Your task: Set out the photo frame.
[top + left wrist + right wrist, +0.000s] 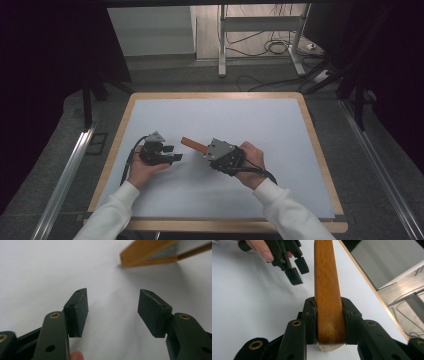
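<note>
Right, wooden piece (328, 290) is clamped in the right gripper (329, 322), held over the table (280, 125) mid-left. Left gripper (112, 307) hangs open w/ nothing in it, just beside. Pickup looks done; handover or placing prob. left.

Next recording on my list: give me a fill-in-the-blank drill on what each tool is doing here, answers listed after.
1. The right tool is clamped on a long brown ____ piece.
2. The left tool has its jaws ____, with nothing between them.
3. Both tools are over a ____ mat framed by a light wooden table edge.
4. In the high view, the brown piece points toward the ____ tool.

Missing words: wooden; open; white; left
</note>
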